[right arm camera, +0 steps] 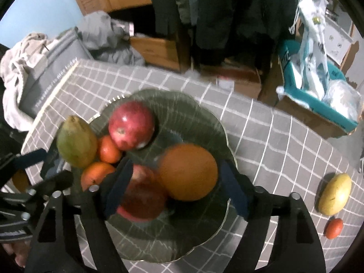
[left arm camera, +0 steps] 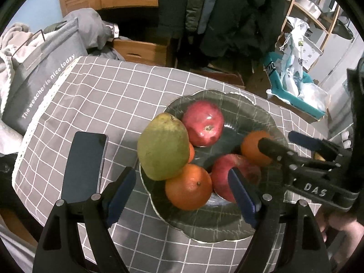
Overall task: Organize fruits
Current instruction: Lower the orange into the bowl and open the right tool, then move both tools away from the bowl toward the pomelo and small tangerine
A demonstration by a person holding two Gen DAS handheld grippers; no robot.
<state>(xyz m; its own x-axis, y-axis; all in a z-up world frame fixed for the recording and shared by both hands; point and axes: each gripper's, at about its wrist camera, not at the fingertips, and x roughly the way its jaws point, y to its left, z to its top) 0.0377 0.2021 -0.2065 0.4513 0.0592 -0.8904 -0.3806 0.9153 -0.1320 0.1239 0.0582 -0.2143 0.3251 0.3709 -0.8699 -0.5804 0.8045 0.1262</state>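
Observation:
A dark green scalloped plate (left arm camera: 257,118) (right arm camera: 195,118) on the grey checked cloth holds a green mango (left arm camera: 162,146) (right arm camera: 76,144), two red apples (left arm camera: 203,126) (left arm camera: 227,173), and several oranges (left arm camera: 188,186). My left gripper (left arm camera: 182,186) is open above the plate's near side, around nothing. My right gripper (right arm camera: 175,188) is open, its jaws astride a large orange (right arm camera: 187,173) that sits over the plate; it also shows in the left wrist view (left arm camera: 279,145) beside that orange (left arm camera: 253,147). A second red apple (right arm camera: 143,193) lies under it.
A dark phone (left arm camera: 85,166) lies on the cloth left of the plate. A yellow mango (right arm camera: 335,194) and a small orange (right arm camera: 334,228) lie on the cloth at the right. A grey bag (left arm camera: 45,77) stands past the table's left edge, a teal box (right arm camera: 318,95) at the right.

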